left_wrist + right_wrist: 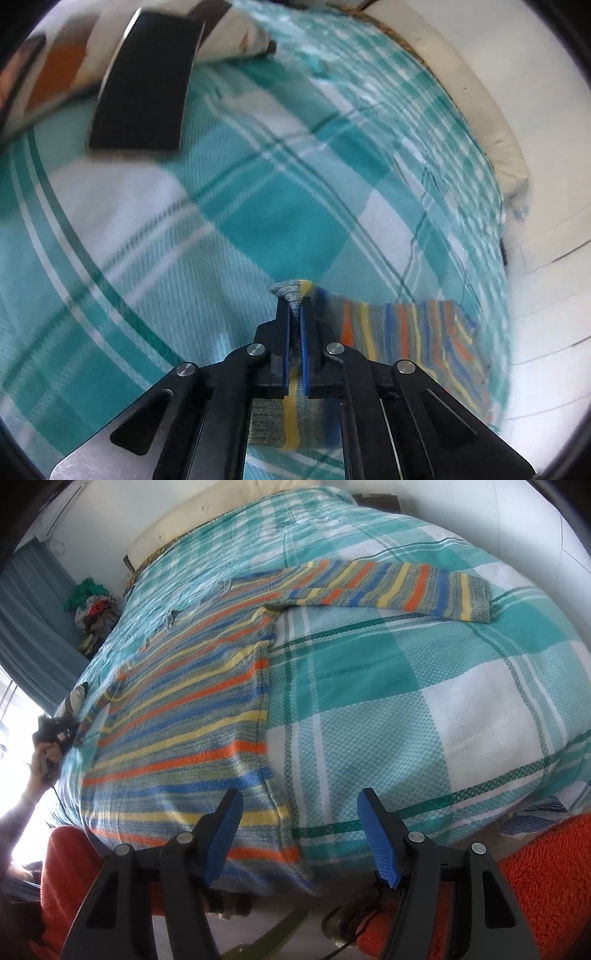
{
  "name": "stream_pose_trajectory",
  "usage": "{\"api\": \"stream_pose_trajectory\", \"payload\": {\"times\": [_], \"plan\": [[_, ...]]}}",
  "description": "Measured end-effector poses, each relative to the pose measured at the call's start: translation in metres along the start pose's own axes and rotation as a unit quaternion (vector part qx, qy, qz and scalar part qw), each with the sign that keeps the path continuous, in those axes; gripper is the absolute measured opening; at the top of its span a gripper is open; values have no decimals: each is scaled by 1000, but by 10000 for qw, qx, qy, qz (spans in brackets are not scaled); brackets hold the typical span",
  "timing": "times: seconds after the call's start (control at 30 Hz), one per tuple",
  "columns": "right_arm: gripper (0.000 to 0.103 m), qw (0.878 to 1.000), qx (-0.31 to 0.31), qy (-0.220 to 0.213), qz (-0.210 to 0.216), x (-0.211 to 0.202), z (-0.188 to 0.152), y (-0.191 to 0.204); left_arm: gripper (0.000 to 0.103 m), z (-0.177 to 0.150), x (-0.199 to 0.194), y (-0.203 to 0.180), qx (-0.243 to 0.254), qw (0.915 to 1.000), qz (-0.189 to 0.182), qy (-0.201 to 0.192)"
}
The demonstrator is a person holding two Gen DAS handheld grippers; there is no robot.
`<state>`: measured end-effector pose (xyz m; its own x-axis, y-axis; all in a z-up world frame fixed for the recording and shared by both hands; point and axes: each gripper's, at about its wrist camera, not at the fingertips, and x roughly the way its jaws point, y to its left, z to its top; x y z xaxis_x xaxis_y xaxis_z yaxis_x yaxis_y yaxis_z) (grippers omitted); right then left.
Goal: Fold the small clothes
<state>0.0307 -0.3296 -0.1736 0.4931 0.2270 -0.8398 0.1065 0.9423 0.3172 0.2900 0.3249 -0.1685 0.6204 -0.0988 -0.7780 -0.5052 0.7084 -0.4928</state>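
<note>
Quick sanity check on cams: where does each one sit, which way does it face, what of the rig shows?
Left wrist: on the left gripper, angled down across the plaid blanket toward the pillow; its fingers are pinched on a sleeve cuff of the striped sweater.
Right wrist: on the right gripper, jaws open, looking down at the sweater's bottom hem and along the bed; the person's left hand shows far left.
Shared: sweater, blanket.
</note>
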Motion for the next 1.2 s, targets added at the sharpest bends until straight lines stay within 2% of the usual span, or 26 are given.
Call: {"api": "stream_pose_trajectory", "payload": {"times": [0.07, 0.1, 0.17, 0.2, 0.23, 0.3, 0.33, 0.47, 0.53, 0.57, 0.6, 0.63, 0.7, 0.8, 0.9, 1.0, 1.1, 1.2], "plan": [[64, 10000, -33, 43, -30, 3, 0, 3, 2, 6, -1, 14, -208, 9997, 122, -48], [64, 10000, -53, 61, -38, 4, 0, 5, 3, 7, 3, 24, -347, 9993, 114, 106], [64, 9998, -141, 112, -34, 7, -1, 9, 13, 4, 5, 34, -401, 9985, 89, 358], [64, 9997, -209, 130, -40, 8, -1, 11, 22, 0, -1, 37, -381, 9985, 75, 385], [64, 9995, -268, 135, -36, 8, -2, 13, 41, -5, -10, 39, -333, 9988, -10, 371], [64, 9992, -361, 140, -16, 9, -2, 17, 66, -17, -29, 40, -228, 9992, -179, 292], [64, 9991, -389, 143, -5, 10, -2, 18, 69, -24, -38, 40, -153, 9992, -241, 281], [64, 9992, -369, 169, 71, 14, -2, 17, 69, -47, -30, 34, -137, 9974, -366, 606], [64, 9992, -342, 190, 100, 16, -2, 17, 67, -52, -25, 30, -218, 9983, -316, 439], [64, 9992, -328, 197, 112, 17, -1, 17, 57, -52, -22, 28, -261, 9982, -365, 393], [64, 9992, -319, 191, 123, 17, -1, 17, 8, -54, -16, 24, -260, 9974, -426, 515], [64, 9993, -314, 176, 136, 16, -1, 18, 4, -55, -11, 20, -195, 9967, -347, 710], [64, 9994, -296, 117, 150, 12, -1, 19, 3, -56, -21, 14, 37, 9980, -6, 636], [64, 9994, -330, -13, 126, 6, -2, 21, 3, -51, -37, 25, 159, 9976, 230, 633], [64, 9991, -413, -11, 83, 6, -3, 23, 3, -48, -33, 37, 194, 9962, 393, 758], [64, 9991, -394, 75, 115, 9, -5, 22, 4, -53, -28, 24, 468, 9940, 613, 777], [64, 9993, -356, 20, 136, 6, -6, 19, 11, -58, -25, 20, 586, 9915, 880, 752], [64, 9995, -287, -52, 155, 2, -7, 14, 27, -61, -36, 17, 544, 9900, 1099, 697]]}}
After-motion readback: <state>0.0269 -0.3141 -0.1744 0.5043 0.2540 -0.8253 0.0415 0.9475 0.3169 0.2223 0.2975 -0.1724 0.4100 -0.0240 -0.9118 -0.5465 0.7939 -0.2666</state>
